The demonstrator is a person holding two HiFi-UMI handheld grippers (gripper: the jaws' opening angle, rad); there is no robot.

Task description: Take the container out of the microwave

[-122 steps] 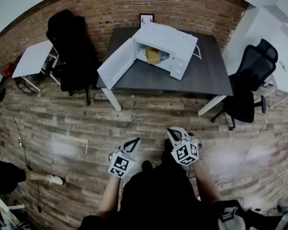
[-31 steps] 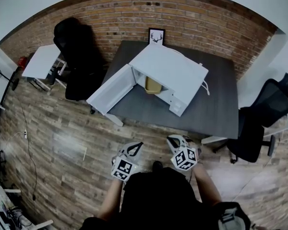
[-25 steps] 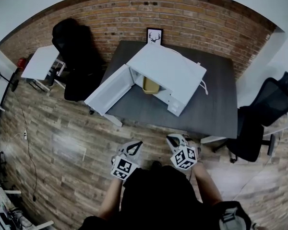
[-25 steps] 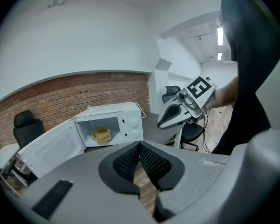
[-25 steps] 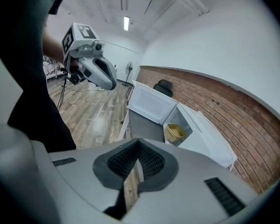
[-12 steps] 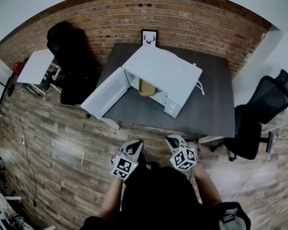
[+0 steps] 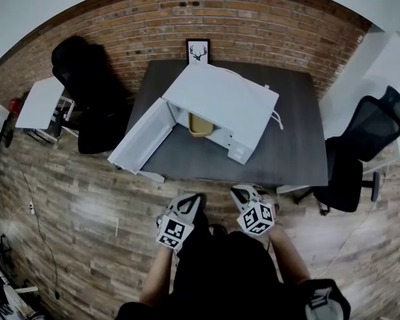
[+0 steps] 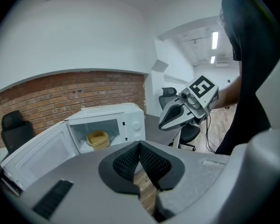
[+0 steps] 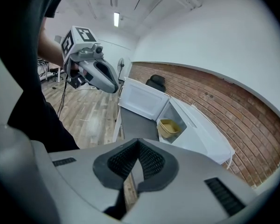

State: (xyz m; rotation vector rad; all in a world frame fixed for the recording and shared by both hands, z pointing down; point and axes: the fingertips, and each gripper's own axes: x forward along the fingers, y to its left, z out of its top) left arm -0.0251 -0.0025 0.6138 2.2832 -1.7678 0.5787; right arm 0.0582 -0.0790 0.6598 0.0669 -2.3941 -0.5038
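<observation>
A brick wall [image 7: 207,12] backed a dark table [image 7: 290,149] carrying the white microwave [image 7: 220,99], its door [image 7: 141,137] swung open and the yellow container [image 7: 200,123] inside. The left gripper [image 7: 190,200] and the right gripper [image 7: 243,193] were held side by side close to the person's body, short of the table, each with its jaws pressed together on nothing. A black office chair [image 7: 360,145] stood right of the table.

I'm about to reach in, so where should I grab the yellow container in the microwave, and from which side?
Likely the near rim of the yellow container: it looks open-topped with a lip, so one jaw goes inside, one outside. Come straight through the open front of the microwave; its door is swung out left, and walls close the other sides.
</observation>
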